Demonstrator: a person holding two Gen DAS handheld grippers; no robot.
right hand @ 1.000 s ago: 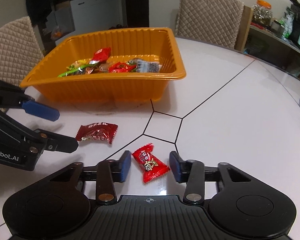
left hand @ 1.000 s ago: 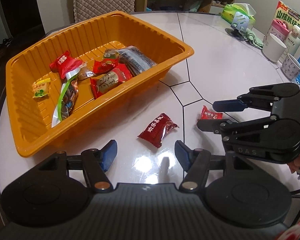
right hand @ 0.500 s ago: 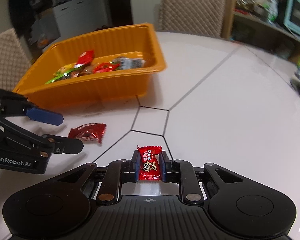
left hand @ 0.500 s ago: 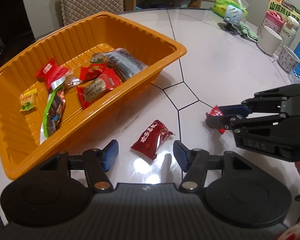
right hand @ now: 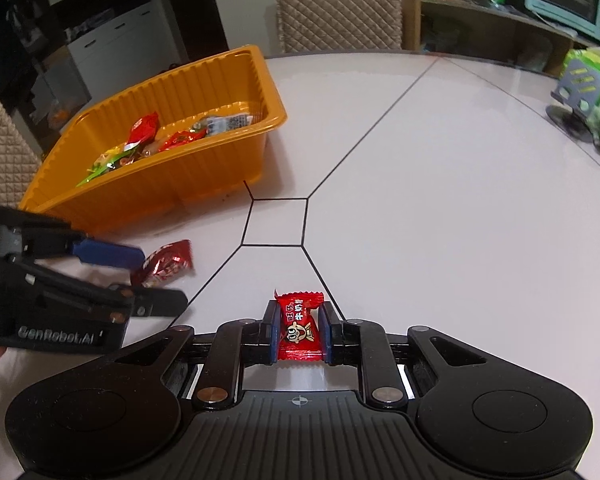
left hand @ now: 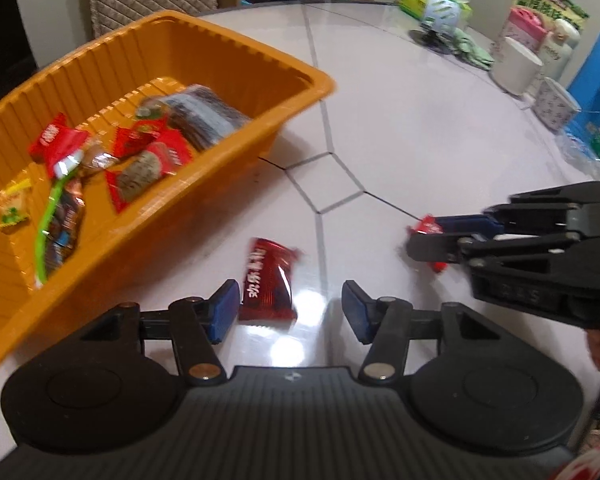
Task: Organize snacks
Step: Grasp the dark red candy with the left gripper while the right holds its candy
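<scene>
**Candy gripped at right, second packet straddled at left**

A bright red candy (right hand: 300,330) is clamped between the pads of the right tool (right hand: 299,336). The left tool (left hand: 286,312) is closing, its pads not yet pressing the dark red packet (left hand: 269,280) lying on the white tabletop (left hand: 400,128) between them (nearer one pad). Beyond, several snacks are held in the orange tray (left hand: 236,56).

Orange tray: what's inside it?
The orange tray holds several wrapped snacks: red packets, a small yellow one, a green-striped one. Anything beneath those wrappers is covered.
</scene>
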